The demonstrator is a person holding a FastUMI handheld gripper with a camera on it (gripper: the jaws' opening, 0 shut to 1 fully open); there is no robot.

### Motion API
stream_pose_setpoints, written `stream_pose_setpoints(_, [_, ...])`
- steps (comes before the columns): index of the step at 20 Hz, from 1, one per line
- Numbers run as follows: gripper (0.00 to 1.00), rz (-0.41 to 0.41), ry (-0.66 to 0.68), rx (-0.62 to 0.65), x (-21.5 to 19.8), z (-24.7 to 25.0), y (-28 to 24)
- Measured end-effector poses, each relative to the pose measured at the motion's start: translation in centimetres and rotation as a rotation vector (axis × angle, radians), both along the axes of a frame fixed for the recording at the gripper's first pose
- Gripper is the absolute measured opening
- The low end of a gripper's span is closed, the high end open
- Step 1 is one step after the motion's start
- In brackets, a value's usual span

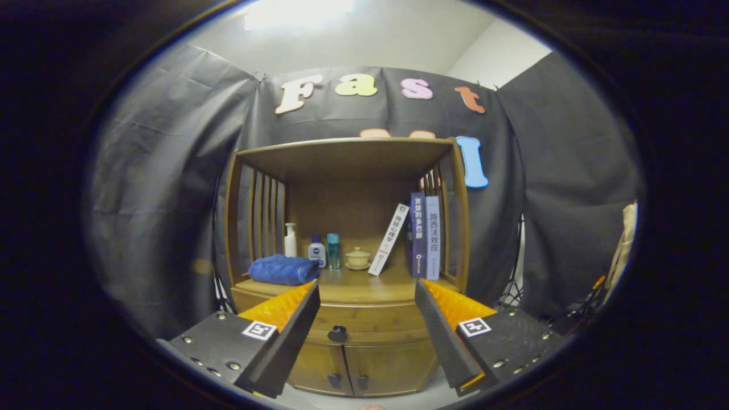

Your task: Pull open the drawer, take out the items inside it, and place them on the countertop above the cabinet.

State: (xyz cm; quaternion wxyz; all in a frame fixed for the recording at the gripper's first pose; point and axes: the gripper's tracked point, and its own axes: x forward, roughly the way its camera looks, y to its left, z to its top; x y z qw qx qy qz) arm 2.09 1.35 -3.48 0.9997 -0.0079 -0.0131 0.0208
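Right now my gripper (367, 293) gapes wide with the drawer (364, 324) knob (338, 333) at six o'clock between the fingers, so closing off-centre could slip off it.

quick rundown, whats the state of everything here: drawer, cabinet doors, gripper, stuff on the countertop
drawer: closed, dark knob untouched
cabinet doors: both closed
gripper: open, fingers apart, short of the drawer, holding nothing
blue towel: folded, lying on the countertop
white pump bottle: upright
small bottles: upright, capped
lidded cup: on its saucer, lid on
white book: leaning
two blue books: standing upright
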Motion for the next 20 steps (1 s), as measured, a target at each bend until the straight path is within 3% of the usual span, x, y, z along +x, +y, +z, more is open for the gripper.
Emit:
stream_pose_setpoints(8, [1.00,-0.019,0.116,0.055,4.6,-6.9,0.0])
stream_pose_setpoints(20, [1.00,-0.021,0.224,-0.044,10.8,-15.0,1.8])
